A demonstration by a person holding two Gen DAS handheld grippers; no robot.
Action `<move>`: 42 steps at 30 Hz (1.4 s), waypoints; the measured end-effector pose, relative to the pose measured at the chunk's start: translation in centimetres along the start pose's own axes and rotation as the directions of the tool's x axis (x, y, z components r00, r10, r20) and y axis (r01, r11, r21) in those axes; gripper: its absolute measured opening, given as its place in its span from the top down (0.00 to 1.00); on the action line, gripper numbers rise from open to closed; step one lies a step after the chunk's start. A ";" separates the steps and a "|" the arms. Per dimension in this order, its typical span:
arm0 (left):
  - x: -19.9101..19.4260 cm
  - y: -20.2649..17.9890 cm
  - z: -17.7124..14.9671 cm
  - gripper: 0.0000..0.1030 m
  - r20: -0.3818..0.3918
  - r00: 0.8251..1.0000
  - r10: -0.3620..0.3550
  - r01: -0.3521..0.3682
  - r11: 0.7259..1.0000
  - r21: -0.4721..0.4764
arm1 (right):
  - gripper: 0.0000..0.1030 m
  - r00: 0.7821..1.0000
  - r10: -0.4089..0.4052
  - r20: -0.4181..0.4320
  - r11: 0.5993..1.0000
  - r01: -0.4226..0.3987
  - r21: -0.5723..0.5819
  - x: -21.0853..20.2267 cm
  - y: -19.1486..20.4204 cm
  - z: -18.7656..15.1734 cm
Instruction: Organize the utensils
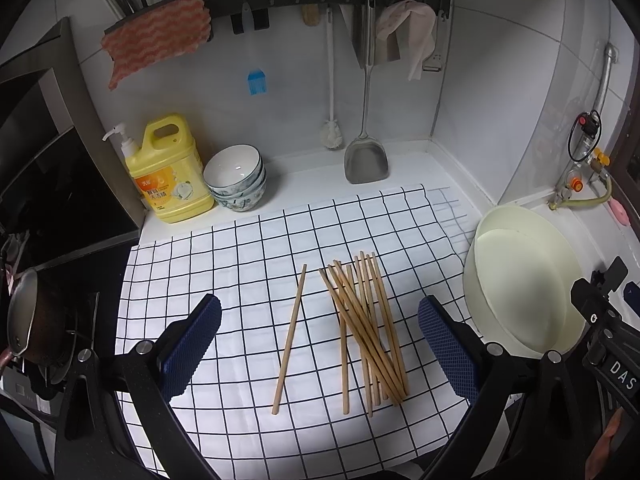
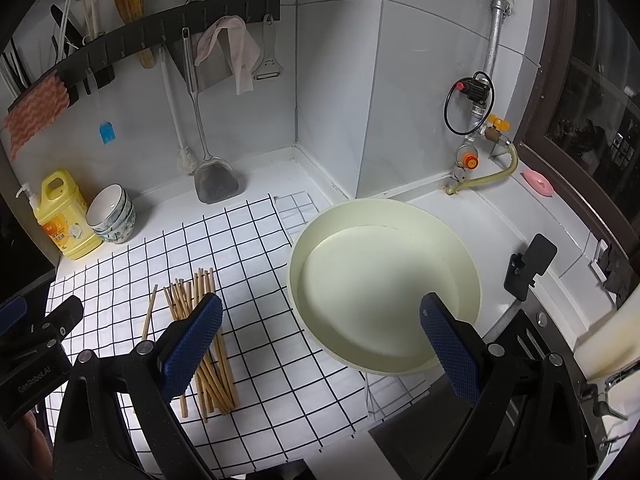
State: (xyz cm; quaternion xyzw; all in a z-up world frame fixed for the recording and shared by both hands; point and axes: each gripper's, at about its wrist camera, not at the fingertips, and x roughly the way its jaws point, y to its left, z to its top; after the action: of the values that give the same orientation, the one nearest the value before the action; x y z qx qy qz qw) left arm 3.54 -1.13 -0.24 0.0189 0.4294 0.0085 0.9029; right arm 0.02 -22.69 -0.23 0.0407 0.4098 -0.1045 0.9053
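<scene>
While both tongs gape wide and empty, the chopsticks lie between the left tongs' fingers, left of the right tongs.

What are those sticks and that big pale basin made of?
The chopsticks look like bare wood or bamboo: matte tan, no shine. The basin seems to be smooth cream plastic with a soft sheen, though enamel can't be ruled out.

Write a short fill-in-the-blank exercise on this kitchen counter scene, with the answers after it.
1. The pile of chopsticks lies on a ____ cloth.
2. Both the left claw and the right claw are ____.
3. Next to the yellow detergent bottle stands a stack of ____.
4. One single chopstick lies ____ from the pile.

Answers: checked; open; bowls; apart
</scene>
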 end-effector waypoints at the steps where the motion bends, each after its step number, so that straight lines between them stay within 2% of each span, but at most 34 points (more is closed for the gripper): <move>1: 0.1 0.0 0.0 0.06 -0.001 1.000 0.000 0.000 1.000 0.000 | 0.08 1.000 0.000 0.001 1.000 0.000 -0.001 0.0 0.1 0.0; 8: 0.1 0.4 -0.1 0.06 -0.001 1.000 -0.004 0.004 1.000 -0.006 | 0.08 1.000 0.011 -0.001 1.000 -0.011 -0.001 0.1 0.4 0.0; 11: 0.3 1.0 -0.3 0.06 0.003 1.000 -0.015 0.015 1.000 -0.016 | 0.08 0.999 0.052 0.004 0.999 -0.052 0.009 0.3 0.7 -0.5; 14: 1.0 2.4 -1.3 0.06 0.016 1.000 0.003 -0.003 1.000 -0.018 | 0.08 0.995 0.101 -0.014 0.995 -0.100 0.014 1.0 1.4 -1.6; 18: 3.0 4.7 -2.8 0.06 -0.036 0.999 0.025 -0.026 0.999 -0.032 | 0.08 0.976 0.206 -0.070 0.978 -0.205 0.023 2.8 2.7 -3.7; 23: 5.9 7.1 -4.6 0.06 -0.076 0.997 0.007 -0.011 0.998 -0.064 | 0.08 0.975 0.197 -0.103 0.979 -0.201 -0.038 4.8 5.5 -6.5; 29: 9.5 7.3 -6.8 0.06 -0.064 0.997 -0.032 0.033 0.999 0.012 | 0.08 0.968 0.221 -0.116 0.970 -0.230 -0.076 7.9 7.2 -9.7; 31: 10.4 7.3 -7.4 0.06 -0.070 0.997 -0.039 0.041 0.999 0.017 | 0.08 0.970 0.217 -0.105 0.971 -0.226 -0.079 8.8 7.3 -10.1; 33: 11.5 7.3 -7.9 0.06 -0.089 0.995 -0.045 0.046 0.999 0.012 | 0.08 0.964 0.241 -0.114 0.966 -0.250 -0.068 10.0 7.3 -10.3; 38: 13.1 7.3 -8.7 0.06 -0.080 0.997 -0.010 0.007 0.999 -0.031 | 0.08 0.954 0.252 -0.163 0.955 -0.272 -0.115 13.2 7.9 -10.7; 42: 14.2 6.8 -9.1 0.06 -0.073 0.997 0.038 -0.040 0.999 -0.022 | 0.08 0.953 0.241 -0.184 0.950 -0.271 -0.157 15.3 8.3 -11.0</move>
State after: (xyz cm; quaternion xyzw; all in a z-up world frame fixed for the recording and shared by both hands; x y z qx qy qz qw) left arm 5.44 6.33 -16.68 0.0166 0.4615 0.0317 0.8864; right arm 3.61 -15.26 -19.06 0.0201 0.4812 0.0552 0.8747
